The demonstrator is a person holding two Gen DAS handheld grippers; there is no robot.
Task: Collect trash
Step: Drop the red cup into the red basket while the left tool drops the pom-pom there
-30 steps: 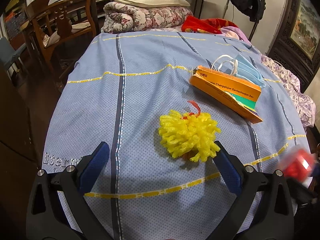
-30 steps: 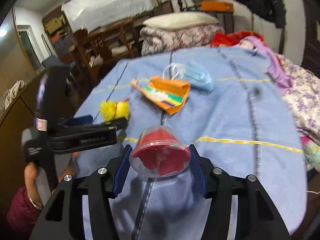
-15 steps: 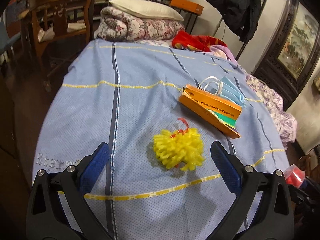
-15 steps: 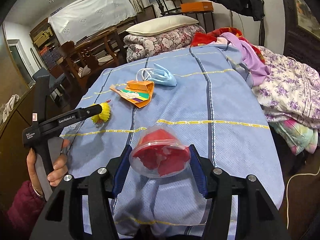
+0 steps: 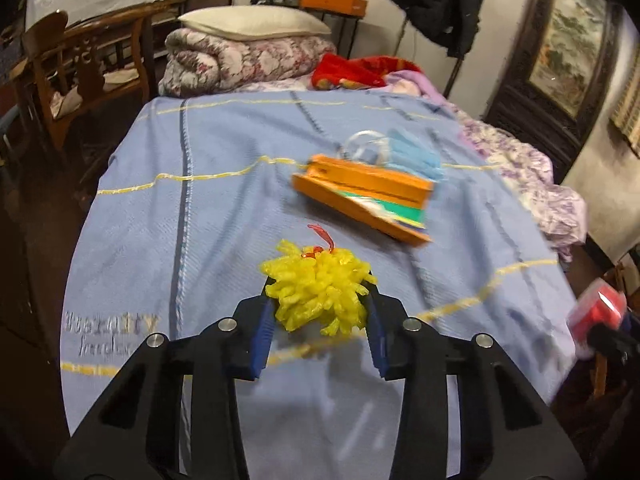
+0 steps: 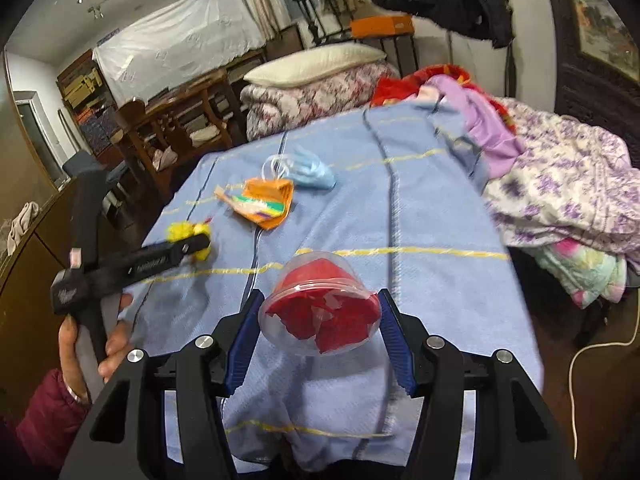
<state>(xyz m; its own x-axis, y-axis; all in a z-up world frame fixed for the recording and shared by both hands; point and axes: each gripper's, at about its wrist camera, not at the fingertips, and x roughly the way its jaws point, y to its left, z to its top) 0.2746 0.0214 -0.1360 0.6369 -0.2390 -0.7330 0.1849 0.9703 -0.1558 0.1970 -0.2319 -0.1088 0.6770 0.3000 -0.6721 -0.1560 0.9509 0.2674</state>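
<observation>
A fluffy yellow foam net (image 5: pixel 316 280) with a red ribbon sits between the blue pads of my left gripper (image 5: pixel 320 300). Its jaws are closing and the pads press the net's sides just above the blue bedspread (image 5: pixel 160 220). The right wrist view shows the same net (image 6: pixel 180 232) at the left gripper's tip (image 6: pixel 196 246), held by a person's hand. My right gripper (image 6: pixel 320 312) is shut on a clear plastic cup (image 6: pixel 320 300) stuffed with red scraps, off the bed's near edge. An orange box (image 5: pixel 368 196) and a blue face mask (image 5: pixel 412 156) lie farther up the bed.
A folded floral quilt (image 5: pixel 248 60) with a pillow sits at the bed's head. A wooden chair (image 5: pixel 80 60) stands to the left. Loose clothes and a purple-flowered sheet (image 6: pixel 560 184) pile along the right side. A white cable (image 6: pixel 580 360) runs on the floor.
The left gripper's jaws went from wide open to closed on the yellow net, which now sits between the pads. The right gripper, still holding the cup, drew back from the bed.
</observation>
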